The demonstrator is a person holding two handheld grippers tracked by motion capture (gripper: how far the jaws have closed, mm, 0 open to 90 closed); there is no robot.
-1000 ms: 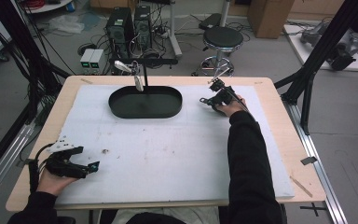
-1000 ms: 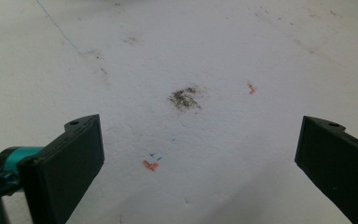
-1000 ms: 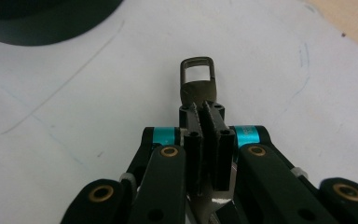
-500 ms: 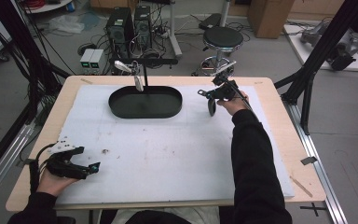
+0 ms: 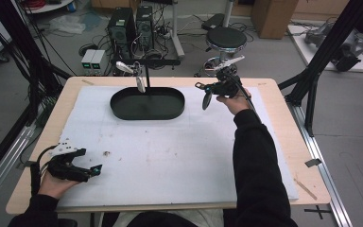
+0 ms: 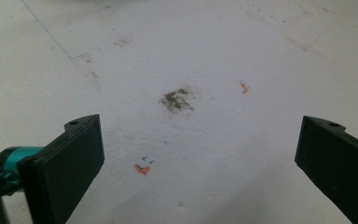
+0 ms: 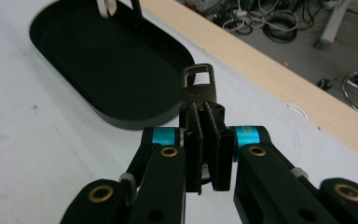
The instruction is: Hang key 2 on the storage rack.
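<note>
Pinching a small dark metal tag [image 7: 200, 95] between its closed jaws, the right gripper [image 7: 207, 140] has it held clear of the white mat [image 7: 37, 154]; the tag's squared loop end sticks out just past the jaw tips. In the high view the same piece hangs below the right gripper [image 5: 216, 88] as a slim dark shape [image 5: 206, 100], long axis roughly up and down, off the mat.

Ahead of those jaws and a little to their left lies the black oval tray [image 7: 135, 116], near but not touching the tag. Its long axis runs across the gripper's line of reach, and its near rim sits just beyond the loop. A likely next move is forward and leftward over that rim, so what matters is that the tray lies in front-left of the held piece, with the right hand by far the nearer one.

At the tray's far side a thin black upright stand [image 5: 147, 78] rises, with a pale metal piece [image 5: 141, 84] hanging from it; its lower end is cut off in the right gripper view.

Well apart from all this, the left gripper [image 5: 78, 171] rests low on the mat, jaws spread wide with nothing between them [image 6: 200, 154], over a brownish smudge [image 6: 177, 99].

How much of the tag lies between the right jaws is hidden, and its exact form is hard to make out.
</note>
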